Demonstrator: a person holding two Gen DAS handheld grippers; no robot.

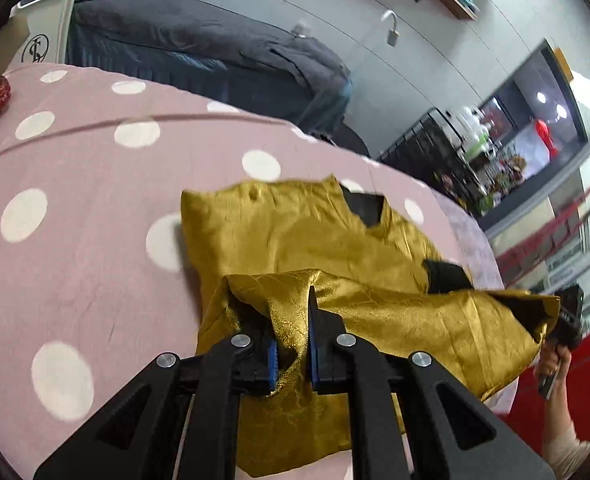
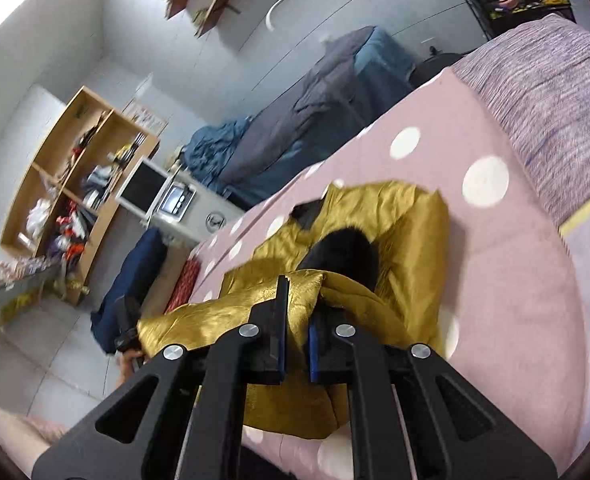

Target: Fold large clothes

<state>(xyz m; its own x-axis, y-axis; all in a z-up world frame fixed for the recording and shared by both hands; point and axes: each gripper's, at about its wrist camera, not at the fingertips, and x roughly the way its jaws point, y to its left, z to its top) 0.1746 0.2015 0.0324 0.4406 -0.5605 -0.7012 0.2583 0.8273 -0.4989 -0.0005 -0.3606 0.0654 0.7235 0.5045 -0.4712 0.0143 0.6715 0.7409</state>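
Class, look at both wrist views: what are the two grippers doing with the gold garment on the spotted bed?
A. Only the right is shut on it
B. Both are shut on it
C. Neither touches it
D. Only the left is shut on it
B: gold cloth is pinched between the pads of the left gripper and of the right gripper, lifting one edge of the garment off the bed.

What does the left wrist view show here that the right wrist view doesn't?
Left wrist only: a red floor area and a black wire rack of bottles.
Right wrist only: a wooden shelf unit, a monitor and a folded navy cloth.
Both: the gold garment on the pink dotted bedspread, clamped by the left tool and right tool.
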